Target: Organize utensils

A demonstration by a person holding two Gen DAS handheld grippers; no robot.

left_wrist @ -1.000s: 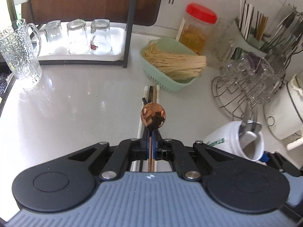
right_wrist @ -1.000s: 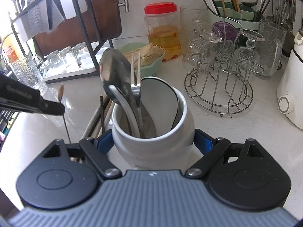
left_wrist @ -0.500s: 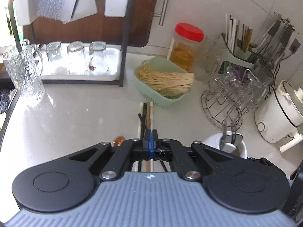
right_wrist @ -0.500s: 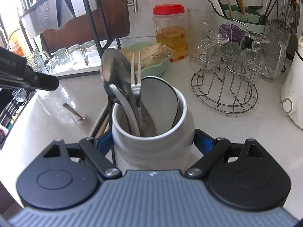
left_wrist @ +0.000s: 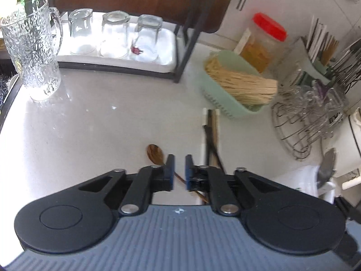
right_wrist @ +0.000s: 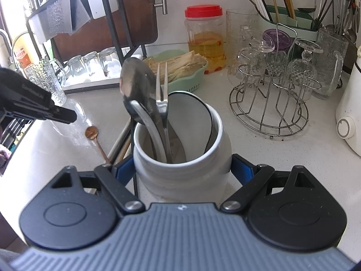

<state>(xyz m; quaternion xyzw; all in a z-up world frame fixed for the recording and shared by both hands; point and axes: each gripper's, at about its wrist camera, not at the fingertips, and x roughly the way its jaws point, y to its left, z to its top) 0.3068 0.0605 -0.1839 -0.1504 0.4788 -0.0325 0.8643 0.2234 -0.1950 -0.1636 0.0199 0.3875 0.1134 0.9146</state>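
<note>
A small copper spoon (left_wrist: 155,154) lies on the white counter (left_wrist: 101,135), its thin handle running under my left gripper (left_wrist: 179,169). The jaws of that gripper are opening, a narrow gap apart, hovering above the handle with no pad pressing on it. Several chopsticks (left_wrist: 211,135) lie just to the right of the spoon. My right gripper (right_wrist: 182,170) is shut on a white ceramic jar (right_wrist: 180,176), which holds a large steel spoon (right_wrist: 135,90) and a two-tined fork (right_wrist: 162,94). In the right wrist view the copper spoon (right_wrist: 92,132) sits left of the jar, under the left gripper (right_wrist: 65,115).
A textured glass pitcher (left_wrist: 31,52) stands at the left edge. Behind it is a rack tray with upturned glasses (left_wrist: 112,36). A green basket of sticks (left_wrist: 239,85), a red-lidded jar (right_wrist: 204,38), a wire glass stand (right_wrist: 270,103) and a white appliance (right_wrist: 349,113) crowd the right.
The left gripper held the copper spoon upright a second ago; the spoon now lies on the counter. The gripper has moved down and left towards it and its jaws have parted. The right gripper is unmoved.
</note>
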